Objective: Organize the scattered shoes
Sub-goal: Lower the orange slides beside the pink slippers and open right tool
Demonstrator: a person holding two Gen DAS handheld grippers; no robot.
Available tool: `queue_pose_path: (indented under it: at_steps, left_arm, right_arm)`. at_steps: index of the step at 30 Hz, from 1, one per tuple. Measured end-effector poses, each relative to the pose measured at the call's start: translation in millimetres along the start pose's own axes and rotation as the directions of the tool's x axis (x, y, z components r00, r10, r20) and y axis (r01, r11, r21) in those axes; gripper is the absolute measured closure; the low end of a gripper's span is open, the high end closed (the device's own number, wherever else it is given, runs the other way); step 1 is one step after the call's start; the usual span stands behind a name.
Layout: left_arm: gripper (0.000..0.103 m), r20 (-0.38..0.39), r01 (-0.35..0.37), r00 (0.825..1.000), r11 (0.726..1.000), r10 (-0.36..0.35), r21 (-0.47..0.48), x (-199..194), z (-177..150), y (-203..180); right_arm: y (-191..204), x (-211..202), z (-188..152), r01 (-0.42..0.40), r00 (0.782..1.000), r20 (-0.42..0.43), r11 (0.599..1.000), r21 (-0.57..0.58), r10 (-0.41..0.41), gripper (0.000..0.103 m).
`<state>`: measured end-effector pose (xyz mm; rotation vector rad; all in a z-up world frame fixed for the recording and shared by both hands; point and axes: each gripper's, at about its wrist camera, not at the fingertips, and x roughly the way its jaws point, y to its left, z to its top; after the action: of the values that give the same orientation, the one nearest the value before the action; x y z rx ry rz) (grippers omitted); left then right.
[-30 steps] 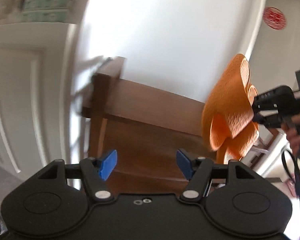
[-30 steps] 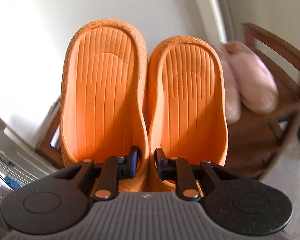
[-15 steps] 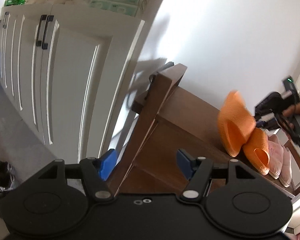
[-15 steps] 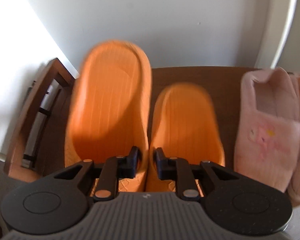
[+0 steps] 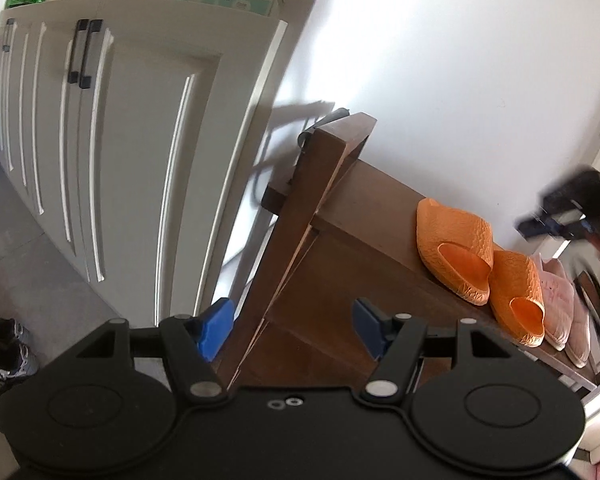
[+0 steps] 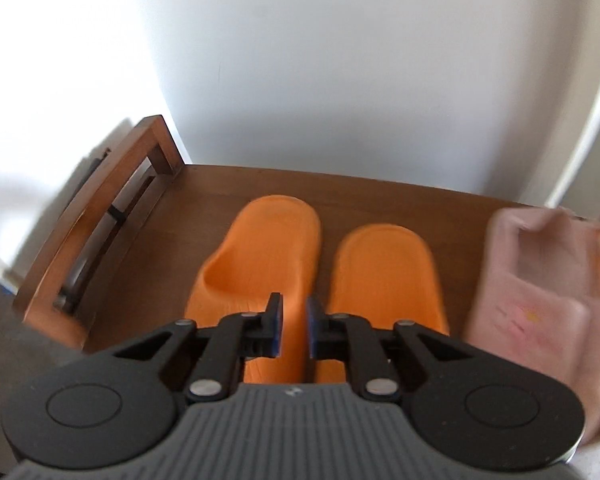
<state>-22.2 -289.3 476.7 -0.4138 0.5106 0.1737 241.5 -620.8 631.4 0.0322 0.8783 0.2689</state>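
Far left, on the grey floor by the white panelled cabinet point(image 5: 120, 140), sits a pair of patterned dark-and-white sneakers point(image 5: 0, 356), not yet put away. The left gripper point(image 5: 292, 332) hangs in front of the brown wooden bench point(image 5: 364, 208) with its blue-padded jaws spread wide and nothing between them.

On the bench top, against the wall, lie the two orange moulded-foam slide slippers point(image 5: 456, 248), side by side and touching, toes to the wall. Just beside them on the right is a pair of pale pink fabric slippers point(image 5: 560, 300).

The right gripper point(image 6: 294, 320) hovers over the heels of the orange pair; its jaws are nearly together and just opening, pinching nothing (the orange seen in the gap is the slipper lying below).

The foam slides look light, springy and a little grippy, so they should tolerate a firm pinch; the two adjoining inner side walls at the heel seem the natural hold for carrying both at once. The sneakers look heavier, and their heel collars are probably the best place to grip.
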Motion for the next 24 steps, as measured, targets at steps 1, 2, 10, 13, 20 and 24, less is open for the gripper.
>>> queue_pose_path:
  at_steps: [1, 2, 10, 13, 20, 24]
  left_arm:
    - [0.038, -0.001, 0.013, 1.000, 1.000, -0.013, 0.017, 4, 4, -2]
    - [0.038, -0.002, 0.025, 1.000, 0.999, -0.025, 0.034, 7, 8, -4]
    - [0.037, 0.011, 0.097, 0.995, 0.989, -0.099, 0.111, 20, 21, -26]
    - [0.037, -0.009, 0.106, 0.994, 0.990, -0.105, 0.098, 20, 14, -30]
    - [0.037, -0.011, 0.103, 0.995, 0.992, -0.103, 0.071, 16, 6, -28]
    - [0.037, -0.002, 0.088, 0.996, 0.994, -0.088, 0.064, 14, 8, -21]
  right_arm:
    - [-3, -12, -22, 0.006, 1.000, 0.000, 1.000, 0.016, -0.006, 0.086]
    - [-5, -18, -37, 0.011, 1.000, -0.006, 0.999, 0.030, -0.011, 0.086]
    - [-2, 19, -95, 0.053, 0.998, 0.012, 0.993, 0.104, -0.055, 0.074]
    - [12, 45, -82, 0.052, 0.998, 0.033, 0.997, 0.064, -0.055, 0.068]
    - [23, 76, -74, 0.046, 0.998, 0.032, 0.999, 0.026, -0.047, 0.067]
    - [24, 82, -74, 0.038, 0.998, 0.039, 0.999, 0.020, -0.039, 0.063]
